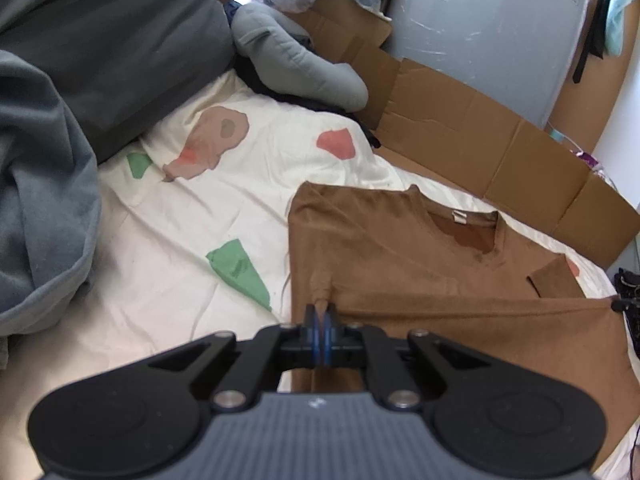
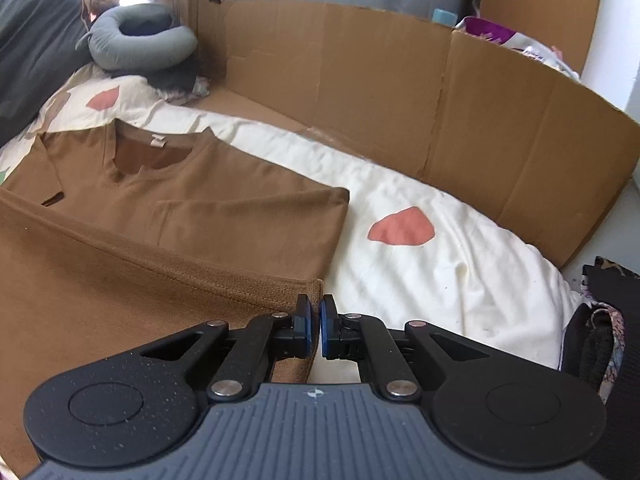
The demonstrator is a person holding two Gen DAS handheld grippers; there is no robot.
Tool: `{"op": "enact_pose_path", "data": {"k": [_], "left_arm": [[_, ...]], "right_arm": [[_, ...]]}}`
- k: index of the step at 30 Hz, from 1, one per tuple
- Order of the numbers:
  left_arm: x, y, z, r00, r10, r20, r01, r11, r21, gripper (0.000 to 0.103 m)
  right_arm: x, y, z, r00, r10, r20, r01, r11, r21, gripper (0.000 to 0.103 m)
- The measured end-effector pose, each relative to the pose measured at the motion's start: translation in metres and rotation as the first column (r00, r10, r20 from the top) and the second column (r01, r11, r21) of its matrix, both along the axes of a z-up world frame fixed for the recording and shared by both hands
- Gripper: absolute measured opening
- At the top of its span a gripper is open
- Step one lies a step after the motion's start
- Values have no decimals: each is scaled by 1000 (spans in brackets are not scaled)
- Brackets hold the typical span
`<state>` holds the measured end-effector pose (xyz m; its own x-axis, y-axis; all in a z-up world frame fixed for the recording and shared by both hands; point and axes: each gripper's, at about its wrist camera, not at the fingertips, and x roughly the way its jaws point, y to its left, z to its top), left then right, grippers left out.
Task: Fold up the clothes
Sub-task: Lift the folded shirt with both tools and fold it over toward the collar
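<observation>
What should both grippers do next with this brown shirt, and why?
Probably carry the hem up toward the collar. The left gripper is shut on the brown shirt, pinching a raised tuft, and the right gripper is closed at the hem corner, with both sleeves folded in.

Shirt [image 1: 400,264]: brown knit cloth, matt, faintly napped, with a stitched hem and a small pale woven label at the neck. Bed sheet [image 1: 180,240]: cream woven cloth, matt, creased, printed with flat green and coral patches. Cardboard wall [image 2: 400,92]: plain brown paperboard, matt, creased and torn along folds. Neck pillow [image 2: 136,44]: grey soft fabric, matt. Left tool [image 1: 320,312] and right tool [image 2: 315,312]: black matt plastic arms, bright metal rivets, blue pads, ribbed grey housing.
</observation>
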<state>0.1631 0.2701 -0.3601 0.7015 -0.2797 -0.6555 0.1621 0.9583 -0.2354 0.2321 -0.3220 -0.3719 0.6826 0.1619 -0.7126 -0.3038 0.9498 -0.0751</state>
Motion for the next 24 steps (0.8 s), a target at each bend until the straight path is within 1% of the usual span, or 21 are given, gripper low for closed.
{"op": "enact_pose_path", "data": {"k": [3,6,8,11,13,14,15,17,19,21,22,23,24], "left_arm": [[8,-5,-12,999,-11,-37,12,1000,23,3],[19,-6,-25,996,5,-85,-3,1000,14,3],[24,-6,-30,994,9,-105,-9,1000,6,4],[29,-7,-34,993,2,-120,-1,1000,7,5],[29,-7,-35,992,-3,-126,3,1000,-2,10],[30,-7,-35,992,-5,-129,4,1000,-6,11],[30,-6,-35,991,-5,-131,4,1000,-10,12],[30,-7,-35,991,-3,-131,1,1000,-10,12],[29,-7,-34,992,1,-129,-2,1000,-6,10],[28,-8,-32,992,4,-125,-4,1000,-2,7],[27,-8,-29,993,4,-119,-4,1000,1,5],[26,-9,-27,994,4,-114,-4,1000,5,5],[25,-9,-24,994,4,-108,-3,1000,8,4]], "right_arm": [[8,1,-14,999,-4,-40,4,1000,2,3],[20,1,-28,995,-28,-95,30,999,21,4],[25,-2,-33,991,-48,-124,55,997,52,5],[27,-9,-36,985,-69,-156,90,987,130,9],[27,-11,-39,983,-67,-173,93,984,150,18],[27,-12,-40,982,-65,-176,93,984,153,28],[26,-12,-42,982,-63,-179,92,984,155,33],[26,-10,-43,984,-55,-171,81,986,145,33],[25,-8,-42,986,-47,-163,69,989,132,30],[25,-5,-39,987,-38,-159,57,992,116,13],[24,-4,-38,987,-33,-157,50,993,108,12],[24,-2,-37,988,-28,-155,44,994,100,6],[24,-1,-35,988,-24,-153,38,995,92,5]]}}
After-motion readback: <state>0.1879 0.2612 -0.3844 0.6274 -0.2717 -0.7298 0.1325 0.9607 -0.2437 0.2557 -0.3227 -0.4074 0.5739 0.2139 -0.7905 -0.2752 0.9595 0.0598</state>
